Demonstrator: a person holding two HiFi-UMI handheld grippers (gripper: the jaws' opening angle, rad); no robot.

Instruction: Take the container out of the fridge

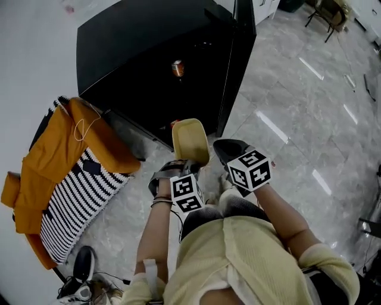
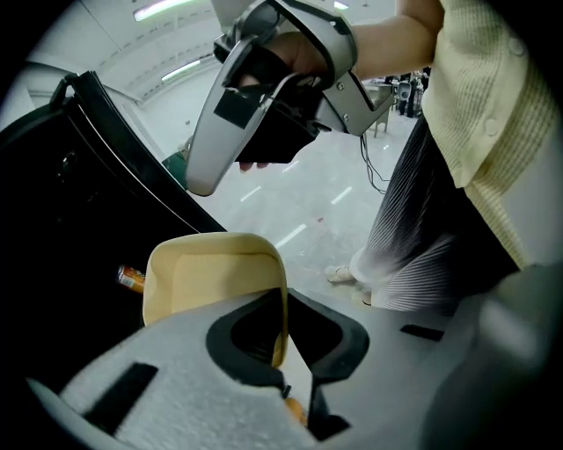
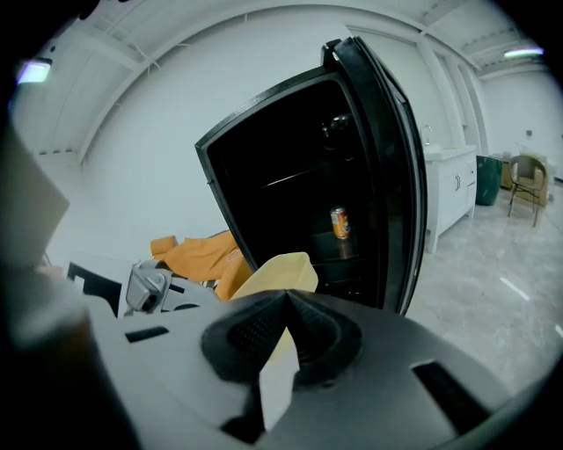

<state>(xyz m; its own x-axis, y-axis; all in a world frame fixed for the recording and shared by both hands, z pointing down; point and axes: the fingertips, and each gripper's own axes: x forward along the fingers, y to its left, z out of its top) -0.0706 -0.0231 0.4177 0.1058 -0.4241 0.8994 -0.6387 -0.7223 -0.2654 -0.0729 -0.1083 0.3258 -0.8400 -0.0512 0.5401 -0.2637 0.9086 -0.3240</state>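
Note:
The pale yellow container [image 1: 190, 140] hangs in the air just in front of the open black fridge [image 1: 149, 47]. My left gripper [image 1: 183, 164] is shut on its near rim. In the left gripper view the container [image 2: 211, 272] stands up out of the closed left gripper [image 2: 283, 347]. My right gripper [image 1: 229, 152] hovers beside the container's right edge, and its jaw tips meet with nothing visibly gripped. In the right gripper view the container [image 3: 277, 272] lies just beyond the right gripper [image 3: 286, 303]. A can [image 1: 177, 68] stands on a shelf inside the fridge.
The fridge door [image 1: 238, 71] stands open to the right. An orange garment [image 1: 65, 149] and a black-and-white striped cloth [image 1: 80, 202] lie on a seat at the left. Shoes [image 1: 80, 268] lie at the lower left. A chair [image 1: 327, 15] stands far back on the grey tiled floor.

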